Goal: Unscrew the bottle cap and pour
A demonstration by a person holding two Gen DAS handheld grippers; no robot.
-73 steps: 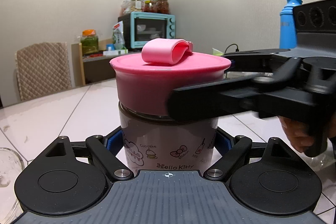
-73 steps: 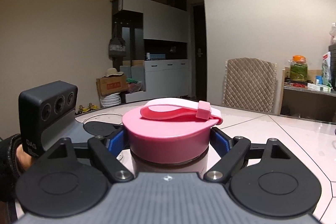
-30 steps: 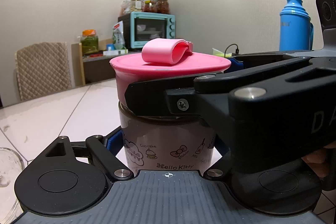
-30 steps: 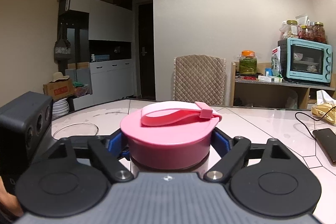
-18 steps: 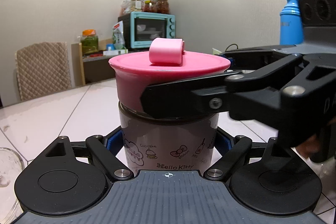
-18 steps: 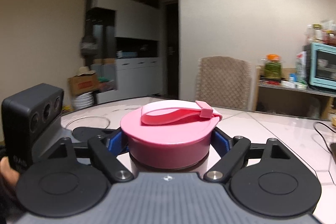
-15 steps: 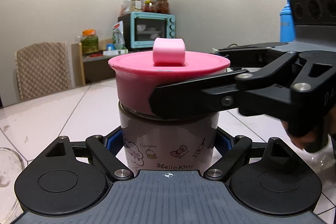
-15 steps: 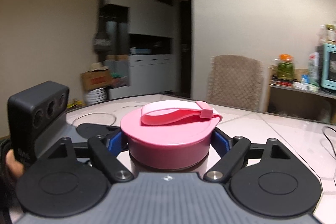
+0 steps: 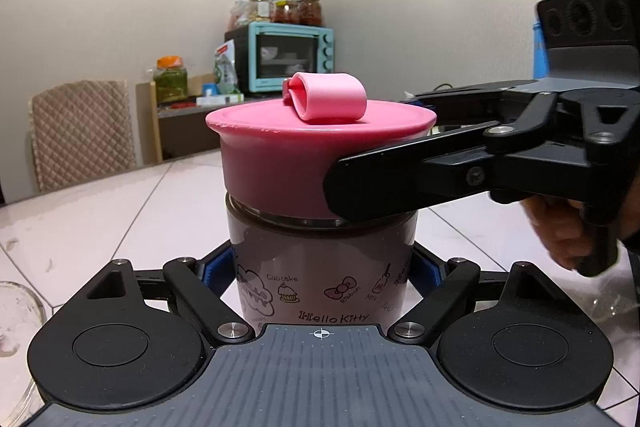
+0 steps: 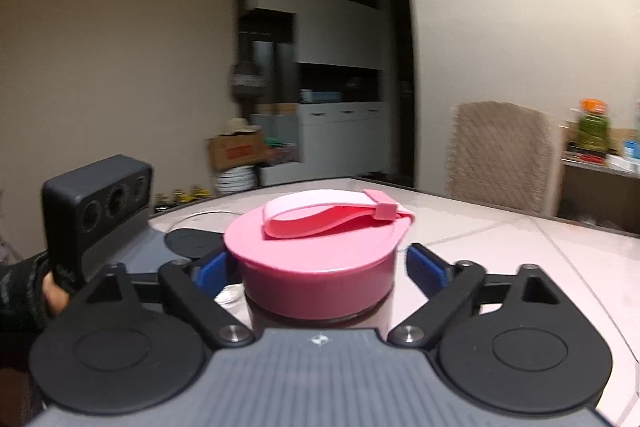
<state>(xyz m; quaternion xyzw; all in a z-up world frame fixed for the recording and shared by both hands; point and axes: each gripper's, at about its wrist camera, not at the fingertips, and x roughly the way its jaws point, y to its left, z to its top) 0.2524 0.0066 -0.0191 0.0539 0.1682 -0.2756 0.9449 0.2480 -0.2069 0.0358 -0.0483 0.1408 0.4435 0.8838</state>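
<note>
A brown Hello Kitty bottle (image 9: pixel 316 247) stands on the white tiled table (image 9: pixel 100 219), and my left gripper (image 9: pixel 320 273) is shut on its body. Its pink screw cap (image 9: pixel 280 163) carries a folded pink strap (image 9: pixel 328 101). In the right wrist view the cap (image 10: pixel 316 267) sits between the blue pads of my right gripper (image 10: pixel 318 269). Those jaws are opening, and a gap shows between each pad (image 10: pixel 424 267) and the cap. In the left wrist view, one black finger (image 9: pixel 400 175) of the right gripper reaches in from the right alongside the cap.
A glass bowl (image 9: pixel 12 307) sits at the table's near left and another glass piece (image 9: pixel 608 303) at the right. A quilted chair (image 9: pixel 80 131), a teal oven (image 9: pixel 292 57) and a blue flask (image 9: pixel 538 47) stand behind. A person's hand (image 9: pixel 560 227) holds the right gripper.
The cap has turned on the bottle: its strap loop swung from pointing right to pointing left. The right gripper swung round with it, then its pads came off the cap. The left gripper kept still.
</note>
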